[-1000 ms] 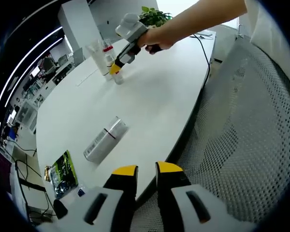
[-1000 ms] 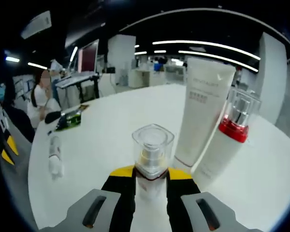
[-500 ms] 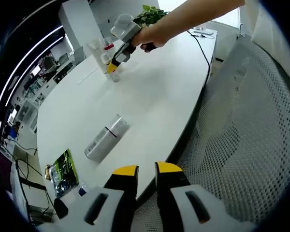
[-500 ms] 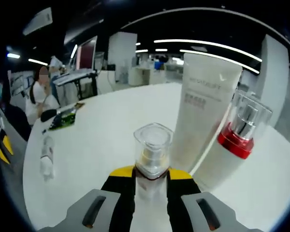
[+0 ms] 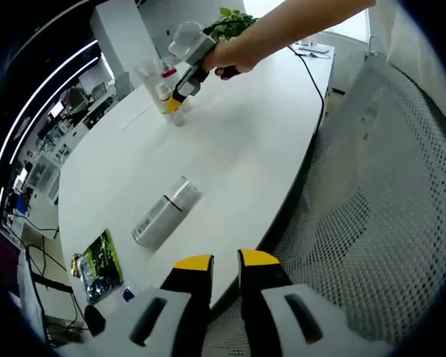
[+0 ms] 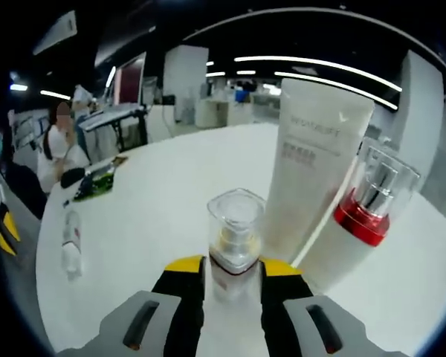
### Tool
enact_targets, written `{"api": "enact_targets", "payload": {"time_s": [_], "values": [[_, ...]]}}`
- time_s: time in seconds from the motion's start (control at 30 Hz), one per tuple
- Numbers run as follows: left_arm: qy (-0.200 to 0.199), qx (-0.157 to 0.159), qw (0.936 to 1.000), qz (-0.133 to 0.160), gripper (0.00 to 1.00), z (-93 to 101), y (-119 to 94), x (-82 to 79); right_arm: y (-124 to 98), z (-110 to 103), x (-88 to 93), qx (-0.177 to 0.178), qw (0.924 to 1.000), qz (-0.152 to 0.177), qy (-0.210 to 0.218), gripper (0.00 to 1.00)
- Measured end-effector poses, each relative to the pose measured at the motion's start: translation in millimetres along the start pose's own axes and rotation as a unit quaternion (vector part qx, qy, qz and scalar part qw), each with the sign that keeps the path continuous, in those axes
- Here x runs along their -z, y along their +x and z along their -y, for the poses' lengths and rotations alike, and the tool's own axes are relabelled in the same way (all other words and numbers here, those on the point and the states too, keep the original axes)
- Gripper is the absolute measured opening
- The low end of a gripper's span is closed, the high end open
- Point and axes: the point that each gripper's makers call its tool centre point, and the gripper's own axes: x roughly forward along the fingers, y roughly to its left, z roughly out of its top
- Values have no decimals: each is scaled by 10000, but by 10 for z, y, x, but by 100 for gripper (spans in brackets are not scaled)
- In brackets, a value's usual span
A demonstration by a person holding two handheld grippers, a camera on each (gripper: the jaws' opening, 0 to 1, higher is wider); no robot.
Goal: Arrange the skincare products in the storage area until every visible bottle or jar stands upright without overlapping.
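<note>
In the right gripper view, the right gripper is seen with its 2 yellow-tipped jaws clamped on the base of a small clear-capped pump bottle, which is held upright on the white table. Just beyond it and to the right, a tall white tube is stood on end, and a white bottle with a red collar is seen leaning against it. A bottle is seen lying on its side far to the left, near a green packet.

In the left gripper view, the left gripper is held above the table edge, its jaws slightly apart with nothing between them. The lying bottle is seen ahead, beside a mesh chair.
</note>
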Motion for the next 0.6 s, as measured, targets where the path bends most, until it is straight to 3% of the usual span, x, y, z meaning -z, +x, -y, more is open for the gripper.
{"api": "enact_targets", "payload": {"time_s": [0.6], "values": [[27,-8,10000,-18,8,-1,-2,6,-35,114,103,284,9975,-132,638,19]]}}
